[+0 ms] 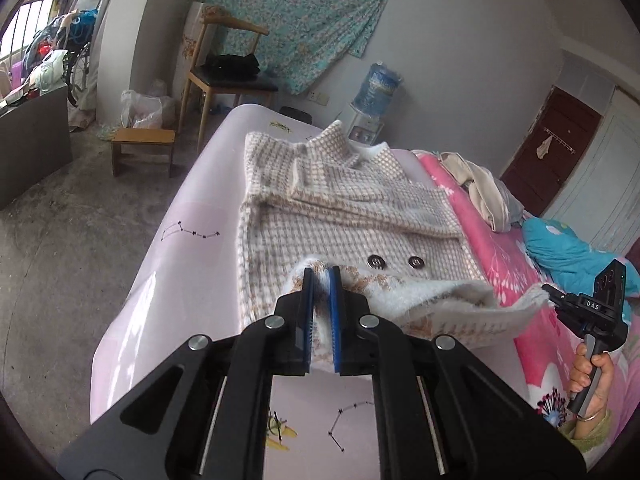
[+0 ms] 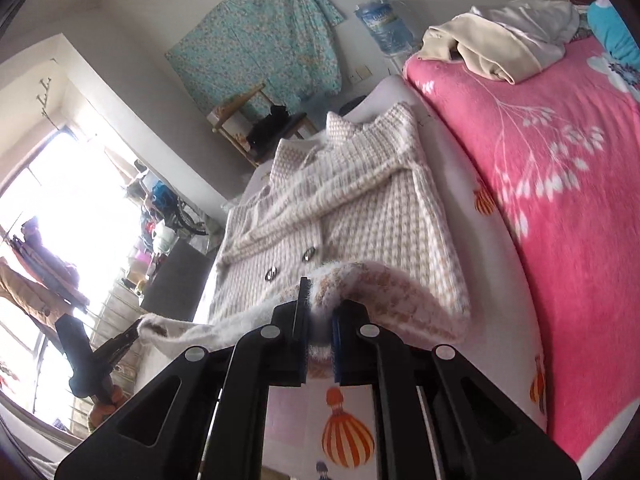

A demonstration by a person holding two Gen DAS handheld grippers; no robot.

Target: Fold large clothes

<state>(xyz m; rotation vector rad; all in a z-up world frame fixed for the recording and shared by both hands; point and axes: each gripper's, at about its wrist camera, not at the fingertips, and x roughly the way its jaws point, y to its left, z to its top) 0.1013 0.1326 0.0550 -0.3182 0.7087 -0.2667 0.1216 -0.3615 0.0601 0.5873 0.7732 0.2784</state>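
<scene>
A beige-and-white checked coat (image 1: 352,208) with two metal buttons lies on the pale pink sheet (image 1: 192,216), sleeves folded across its chest. My left gripper (image 1: 322,276) is shut on the coat's bottom hem at its left corner, lifted off the bed. My right gripper (image 2: 318,300) is shut on the hem (image 2: 360,280) at the other corner; it also shows in the left wrist view (image 1: 550,294). The fluffy white lining (image 1: 420,296) faces up along the raised hem. In the right wrist view the left gripper (image 2: 134,332) shows holding the far corner.
A pink floral blanket (image 2: 560,200) lies right of the coat with cream clothes (image 2: 500,48) and a blue bundle (image 1: 572,248) on it. A wooden chair (image 1: 228,76), a small stool (image 1: 144,148) and a water dispenser (image 1: 374,96) stand beyond the bed.
</scene>
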